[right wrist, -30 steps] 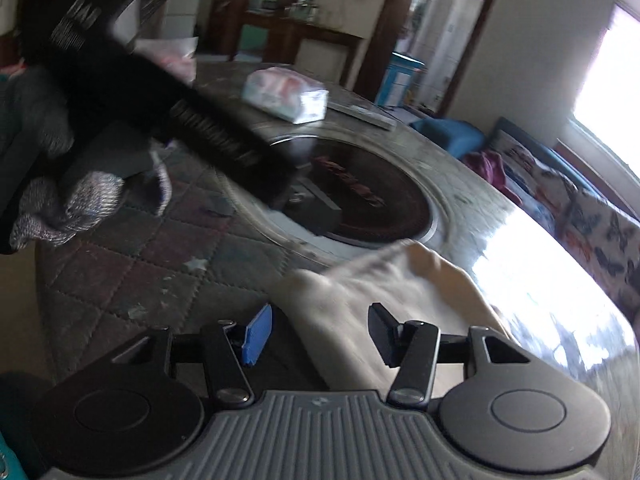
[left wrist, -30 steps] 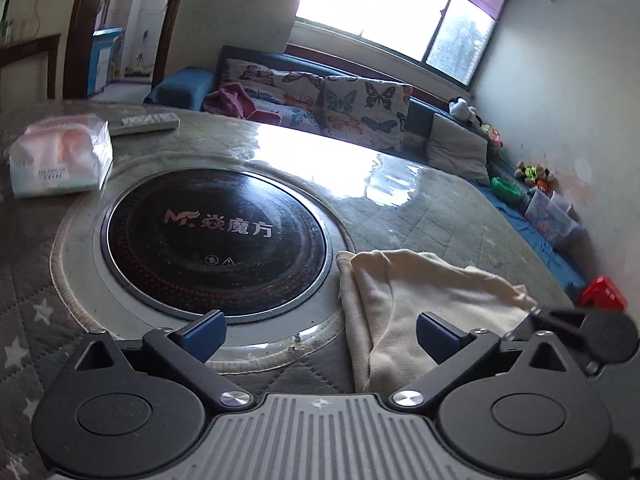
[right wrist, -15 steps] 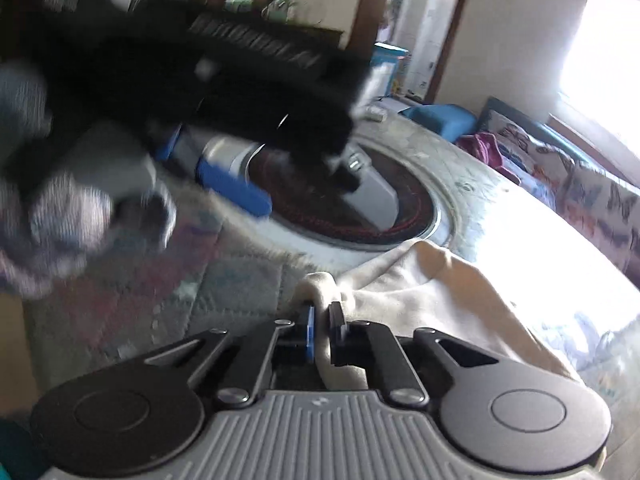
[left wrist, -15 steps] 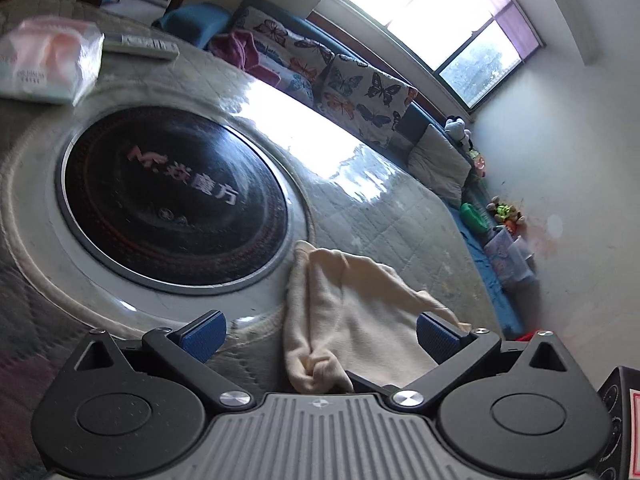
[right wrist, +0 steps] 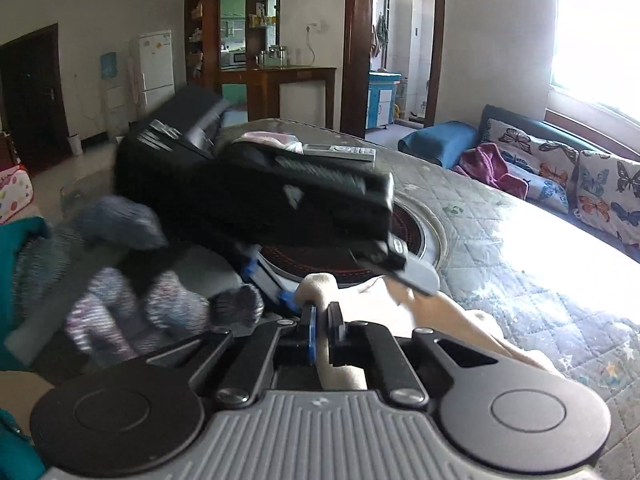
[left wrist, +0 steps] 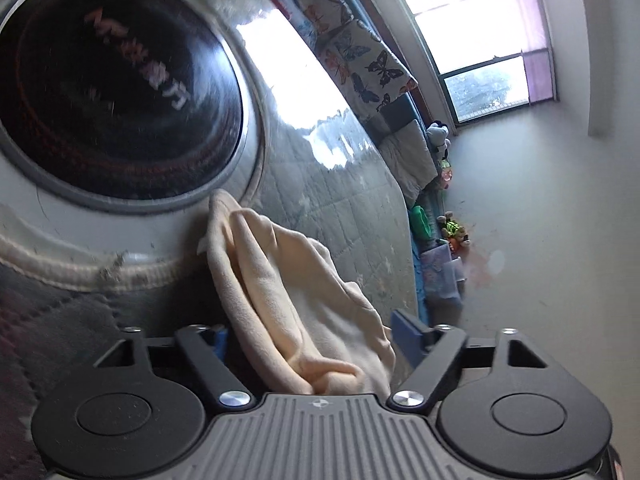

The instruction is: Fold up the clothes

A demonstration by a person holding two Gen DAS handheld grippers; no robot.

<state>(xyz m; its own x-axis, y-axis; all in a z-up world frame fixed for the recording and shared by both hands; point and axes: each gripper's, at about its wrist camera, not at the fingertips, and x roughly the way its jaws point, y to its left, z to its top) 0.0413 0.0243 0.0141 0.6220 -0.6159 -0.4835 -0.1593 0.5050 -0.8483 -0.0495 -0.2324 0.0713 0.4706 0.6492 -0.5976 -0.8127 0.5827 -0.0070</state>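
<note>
Two grippers meet on one cream garment [left wrist: 296,300], which lies bunched on the quilted table cover [left wrist: 360,216], its far tip touching the rim of the round black induction cooktop [left wrist: 112,92] at 10 o'clock in the left wrist view. The left gripper [left wrist: 308,340] has its blue-padded fingers [left wrist: 404,334] spread wide, one on each side of the cloth's near end, not closed on it. In the right wrist view the right gripper [right wrist: 322,330] has its fingers pressed together on a fold of the garment, the cream cloth rising between the pads and running off toward 3 o'clock over the quilt. At 11 o'clock from it the left gripper's black body [right wrist: 256,200] crosses the view, blurred, held by a hand in a grey knit glove [right wrist: 132,280] at 9 o'clock. Behind, at 12 o'clock, a remote control [right wrist: 340,152] lies on the table; butterfly-print cushions [right wrist: 560,168] line the sofa at 2 o'clock.
</note>
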